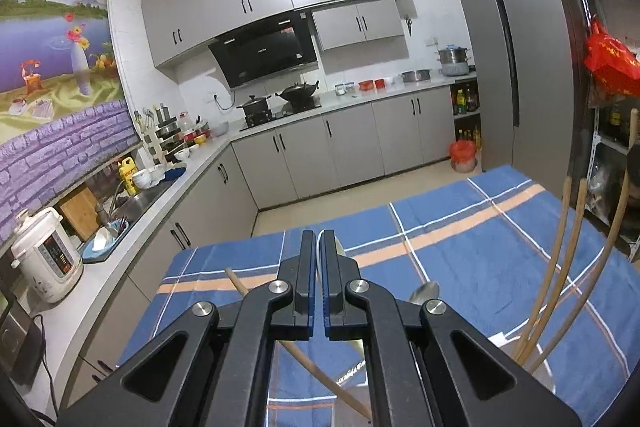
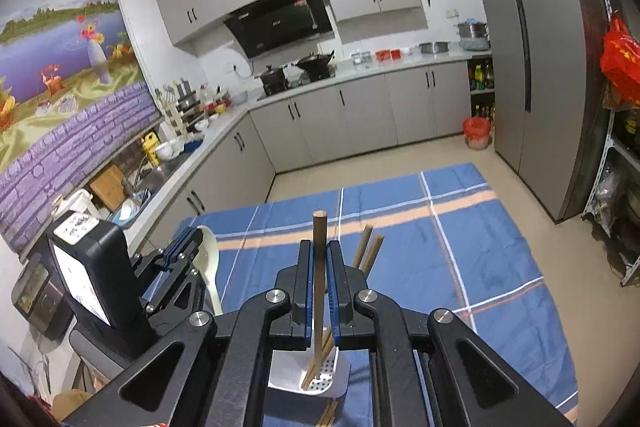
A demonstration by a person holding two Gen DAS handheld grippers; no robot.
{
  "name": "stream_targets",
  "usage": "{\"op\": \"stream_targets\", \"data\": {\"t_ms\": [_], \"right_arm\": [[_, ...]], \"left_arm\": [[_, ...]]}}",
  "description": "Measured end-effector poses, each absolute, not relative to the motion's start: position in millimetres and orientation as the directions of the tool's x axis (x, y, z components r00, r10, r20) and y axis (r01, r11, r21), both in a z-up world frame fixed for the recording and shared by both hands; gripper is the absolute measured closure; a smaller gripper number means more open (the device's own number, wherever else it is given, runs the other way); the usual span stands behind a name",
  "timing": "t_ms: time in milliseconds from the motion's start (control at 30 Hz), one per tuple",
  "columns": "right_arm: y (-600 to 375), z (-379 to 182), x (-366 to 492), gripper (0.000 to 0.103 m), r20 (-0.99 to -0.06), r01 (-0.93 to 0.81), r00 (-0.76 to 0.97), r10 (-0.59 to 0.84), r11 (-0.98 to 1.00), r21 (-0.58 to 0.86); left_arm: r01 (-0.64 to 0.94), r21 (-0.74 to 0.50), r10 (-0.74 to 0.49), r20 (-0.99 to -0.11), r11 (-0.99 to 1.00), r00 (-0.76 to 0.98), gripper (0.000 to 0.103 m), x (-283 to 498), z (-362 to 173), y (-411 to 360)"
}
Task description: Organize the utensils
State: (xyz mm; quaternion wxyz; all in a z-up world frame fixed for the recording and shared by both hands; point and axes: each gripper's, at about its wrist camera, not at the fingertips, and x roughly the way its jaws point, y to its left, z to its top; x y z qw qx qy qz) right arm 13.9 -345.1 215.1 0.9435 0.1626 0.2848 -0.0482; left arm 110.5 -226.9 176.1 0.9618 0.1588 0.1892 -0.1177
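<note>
Kitchen w/ grey cabinets; surface (image 2: 460,227) under blue plaid cloth. Right hand-held gripper (image 2: 319,269): jaws closed on upright wooden chopstick (image 2: 319,267), lower end in white holder (image 2: 308,375) w/ other chopsticks (image 2: 368,251). Left hand-held gripper (image 1: 318,267): jaws nearly shut, clamping white spoon (image 2: 208,259) at the handle. Loose chopstick (image 1: 320,375) & metal spoon (image 1: 424,293) lie on cloth below.
</note>
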Motion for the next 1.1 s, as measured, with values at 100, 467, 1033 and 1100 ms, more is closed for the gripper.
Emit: {"op": "stream_targets", "data": {"t_ms": [100,467,1033,1100], "right_arm": [[-341.1,205.3,17.5,0.096,-0.575,0.181,0.818,0.013,0.943,0.278],[-347.5,196.6,14.2,0.095,-0.596,0.209,0.803,0.016,0.929,0.305],[-344.3,183.9,-45.9,0.064,-0.615,0.221,0.788,0.001,0.933,0.285],[-338.8,156.7,-58.9,0.064,-0.668,0.221,0.743,0.029,0.932,0.286]], "left_arm": [[0.297,0.252,-0.171,-0.424,0.921,0.890,0.101,113.3,169.1,-224.8],[0.319,0.188,-0.208,-0.447,0.929,0.870,0.077,95.8,173.8,-220.2],[0.330,-0.085,-0.331,-0.457,0.940,0.826,0.056,22.0,217.2,-128.9],[0.355,-0.128,-0.368,-0.516,0.926,0.773,0.056,8.2,198.0,-116.6]]}}
